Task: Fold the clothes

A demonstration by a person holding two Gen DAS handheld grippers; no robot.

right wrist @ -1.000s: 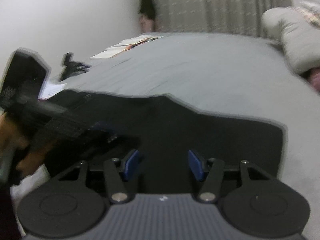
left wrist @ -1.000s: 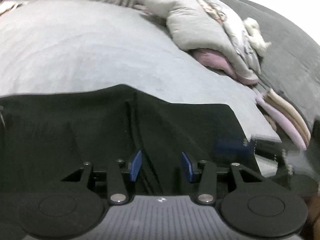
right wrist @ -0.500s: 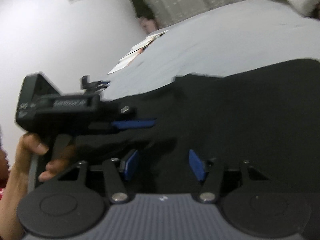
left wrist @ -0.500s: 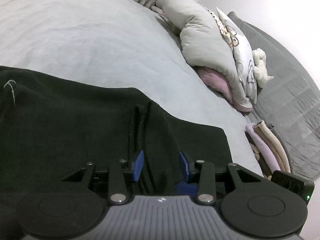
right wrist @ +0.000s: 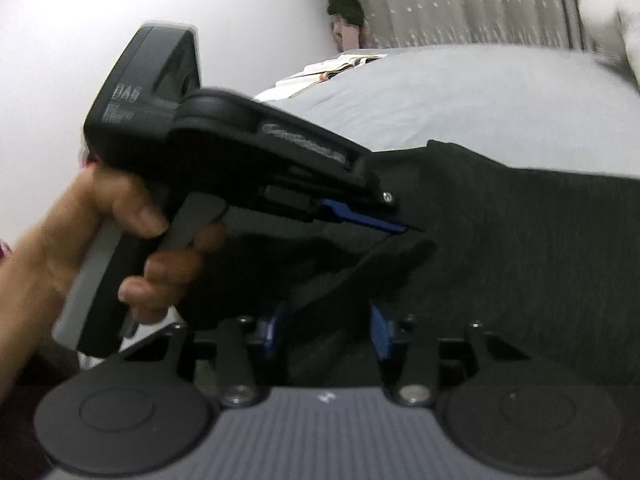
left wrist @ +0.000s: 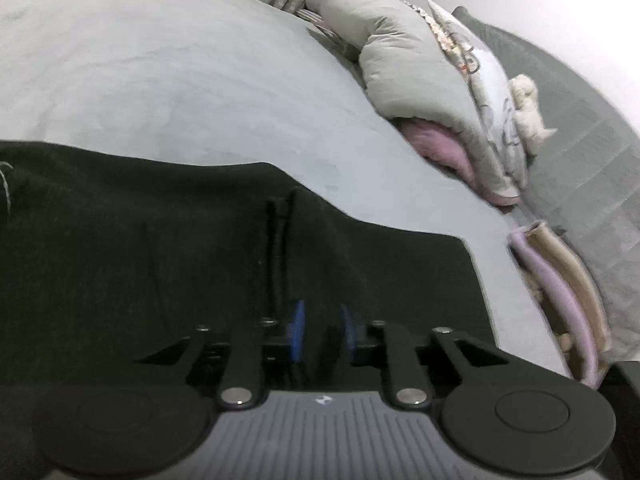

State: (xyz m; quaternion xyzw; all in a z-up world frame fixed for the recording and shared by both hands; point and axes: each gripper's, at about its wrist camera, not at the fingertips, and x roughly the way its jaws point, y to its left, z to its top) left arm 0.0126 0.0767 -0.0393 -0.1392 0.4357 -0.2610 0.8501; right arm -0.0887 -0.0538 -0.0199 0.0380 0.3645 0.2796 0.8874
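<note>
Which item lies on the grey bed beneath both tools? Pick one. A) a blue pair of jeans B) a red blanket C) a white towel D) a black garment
D: a black garment spreads over the grey bed beneath both tools.

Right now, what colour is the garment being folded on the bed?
Black, the garment lies on a light grey bed; the left wrist view shows it best.
</note>
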